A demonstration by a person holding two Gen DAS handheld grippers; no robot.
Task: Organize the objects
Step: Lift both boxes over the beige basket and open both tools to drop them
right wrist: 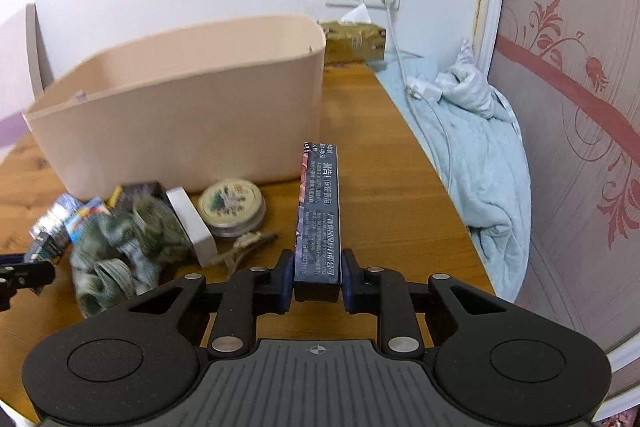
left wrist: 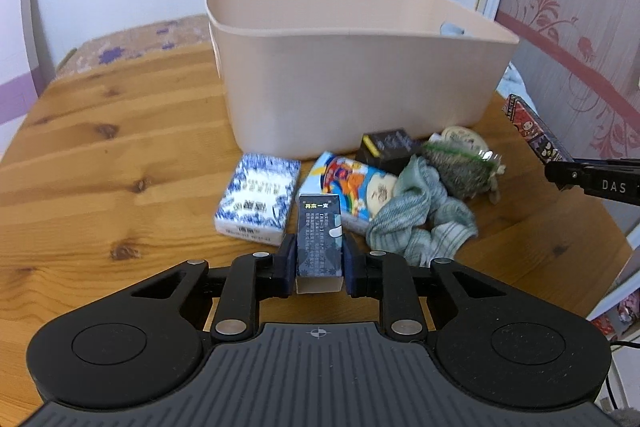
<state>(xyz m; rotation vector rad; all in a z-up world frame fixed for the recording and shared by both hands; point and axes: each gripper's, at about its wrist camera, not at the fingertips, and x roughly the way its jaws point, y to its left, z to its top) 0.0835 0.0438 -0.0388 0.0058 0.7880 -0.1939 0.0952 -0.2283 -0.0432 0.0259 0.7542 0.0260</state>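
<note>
My left gripper [left wrist: 319, 251] is shut on a small dark blue box [left wrist: 318, 227] with a white end, held just above the wooden table [left wrist: 120, 155]. My right gripper [right wrist: 317, 267] is shut on a long, narrow dark box [right wrist: 319, 211] with white print; its red patterned side [left wrist: 536, 131] shows at the right edge of the left wrist view. A beige plastic bin [left wrist: 360, 87] stands open behind the pile. In front of it lie a blue-and-white tissue pack [left wrist: 256, 199], a cartoon-printed pack [left wrist: 352, 187], a small black box [left wrist: 386, 145], grey-green socks [left wrist: 420, 223] and a round tin [right wrist: 232, 205].
A white flat box [right wrist: 192, 227] leans in the pile beside the tin. A tissue box [right wrist: 354, 41] sits behind the bin [right wrist: 180, 115]. A light blue blanket [right wrist: 472, 147] and a charger cable lie off the table's right edge, against the patterned wall.
</note>
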